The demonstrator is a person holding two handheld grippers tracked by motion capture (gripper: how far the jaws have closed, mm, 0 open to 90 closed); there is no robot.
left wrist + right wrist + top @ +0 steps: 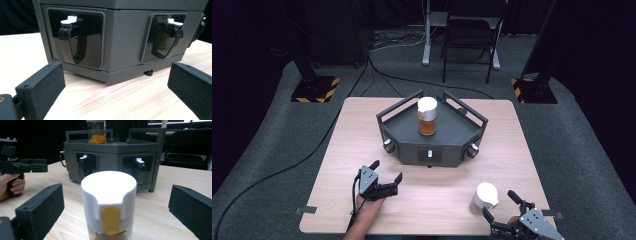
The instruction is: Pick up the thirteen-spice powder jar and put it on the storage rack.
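A dark grey angular rack (432,142) stands at the middle of the wooden table (357,130). On it sits a jar (427,116) with a white lid and orange contents, also seen in the right gripper view (97,132). My left gripper (386,170) is open just in front of the rack's left corner, with nothing between its jaws (115,75). Two black latches with white tabs (72,37) face it. A second jar (483,198) with a white cap and yellow button (109,202) stands near the front right. My right gripper (498,203) is open, its jaws either side of this jar, apart from it.
A hand (10,187) holds the left gripper (37,165) at the left of the right gripper view. Beyond the table are a black chair (469,35), two posts on yellow-striped bases (314,89), and cables on the grey floor (287,165).
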